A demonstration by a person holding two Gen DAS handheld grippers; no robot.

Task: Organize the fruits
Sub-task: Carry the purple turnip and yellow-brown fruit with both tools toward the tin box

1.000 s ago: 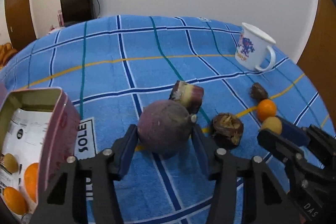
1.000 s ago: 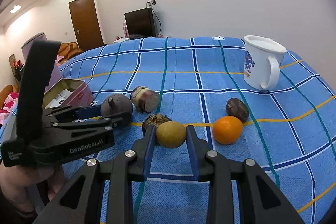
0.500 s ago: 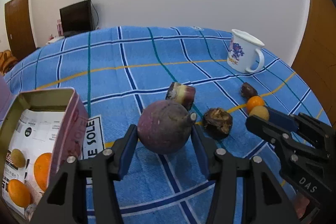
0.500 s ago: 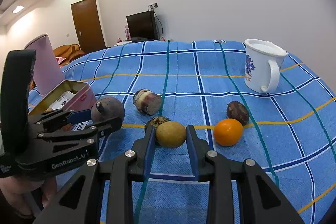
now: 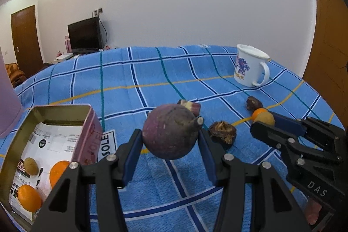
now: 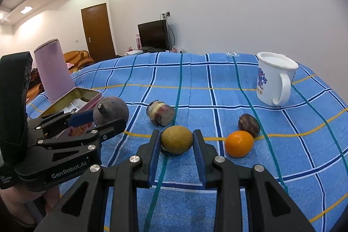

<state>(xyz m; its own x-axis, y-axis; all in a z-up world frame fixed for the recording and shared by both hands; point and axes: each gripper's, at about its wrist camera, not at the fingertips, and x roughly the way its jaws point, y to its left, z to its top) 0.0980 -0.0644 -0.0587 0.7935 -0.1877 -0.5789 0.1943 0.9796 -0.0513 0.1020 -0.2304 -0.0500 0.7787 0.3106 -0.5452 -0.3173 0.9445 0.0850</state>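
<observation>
- cloth [image 5: 134,77]: blue plaid, white, navy, teal and yellow lines, covers the whole surface
- mug [image 6: 274,78]: white, blue print, upright at far right of cloth, handle toward camera-right; also in left view [image 5: 250,67]
- pink cup [image 6: 53,73]: upside down, tapered, just behind the tin at far left
- TV [image 6: 153,35]: black, off, against back wall, cable running up to a wall socket [image 6: 166,14]
- door [image 6: 97,30]: brown wood, closed, left of TV
- sofa [image 6: 76,58]: orange-brown, partly hidden, near door
- ceiling lights [image 6: 26,10]: recessed, on
- wall [image 5: 184,3]: plain white
- second brown door [image 5: 326,25]: at right edge of left view
</observation>
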